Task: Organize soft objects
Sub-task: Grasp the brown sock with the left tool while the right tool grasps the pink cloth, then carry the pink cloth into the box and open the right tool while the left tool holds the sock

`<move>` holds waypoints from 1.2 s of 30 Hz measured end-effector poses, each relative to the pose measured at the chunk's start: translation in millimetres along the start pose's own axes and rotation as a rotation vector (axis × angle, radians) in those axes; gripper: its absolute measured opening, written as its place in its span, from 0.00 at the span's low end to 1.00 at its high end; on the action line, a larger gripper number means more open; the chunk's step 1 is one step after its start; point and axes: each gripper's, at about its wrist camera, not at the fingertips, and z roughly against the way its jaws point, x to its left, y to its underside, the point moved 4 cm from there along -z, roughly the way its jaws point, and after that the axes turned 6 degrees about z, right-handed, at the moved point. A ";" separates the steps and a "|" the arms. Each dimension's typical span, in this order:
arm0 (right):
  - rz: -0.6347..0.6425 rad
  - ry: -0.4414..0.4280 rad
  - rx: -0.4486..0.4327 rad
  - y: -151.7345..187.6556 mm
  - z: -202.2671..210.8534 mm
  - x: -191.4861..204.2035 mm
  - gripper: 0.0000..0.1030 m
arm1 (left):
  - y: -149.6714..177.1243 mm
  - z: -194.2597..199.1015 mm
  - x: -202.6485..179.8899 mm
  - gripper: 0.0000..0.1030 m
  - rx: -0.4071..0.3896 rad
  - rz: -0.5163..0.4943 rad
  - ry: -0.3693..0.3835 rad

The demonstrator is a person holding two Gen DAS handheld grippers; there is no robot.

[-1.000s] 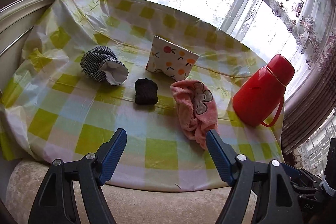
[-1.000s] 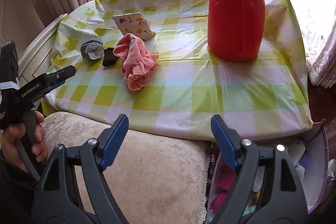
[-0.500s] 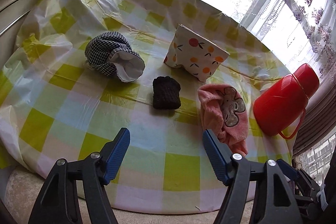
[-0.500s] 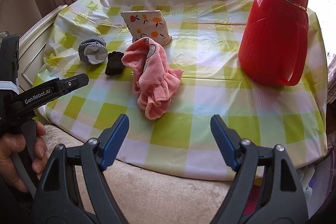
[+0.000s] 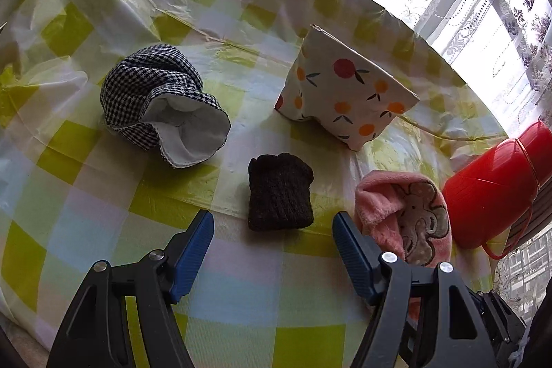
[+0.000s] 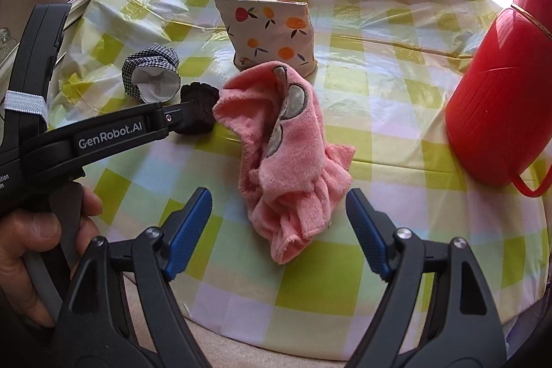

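Black knitted woollen piece (image 5: 280, 192) lies on the green-checked plastic-covered bench (image 5: 86, 181), the left tongs (image 5: 272, 230) spread apart just before it. Right of it lies the crumpled pink fleece cloth (image 6: 286, 143), the right tongs (image 6: 279, 212) gaping around its near end, touching nothing.

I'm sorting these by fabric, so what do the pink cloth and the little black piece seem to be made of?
Pink cloth: looks like plush fleece or microfibre, with a fuzzy matte nap and soft folds. Black piece: seems knitted yarn, with visible ribbed stitches; the fibre is unclear.
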 end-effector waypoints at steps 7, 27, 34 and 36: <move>-0.014 0.015 0.019 -13.0 -27.9 -4.9 0.80 | -6.9 -21.9 -1.8 0.63 -0.006 -0.025 -0.030; -0.092 -0.018 0.029 -9.9 -39.1 -15.5 0.35 | -0.8 -15.4 -8.7 0.22 -0.041 -0.074 -0.025; -0.105 -0.012 -0.001 -2.2 -16.0 -18.3 0.33 | 4.5 8.8 -16.2 0.21 -0.084 -0.094 -0.008; -0.110 -0.010 -0.009 1.0 -9.1 -19.3 0.33 | 6.5 15.8 -17.8 0.21 -0.092 -0.096 -0.004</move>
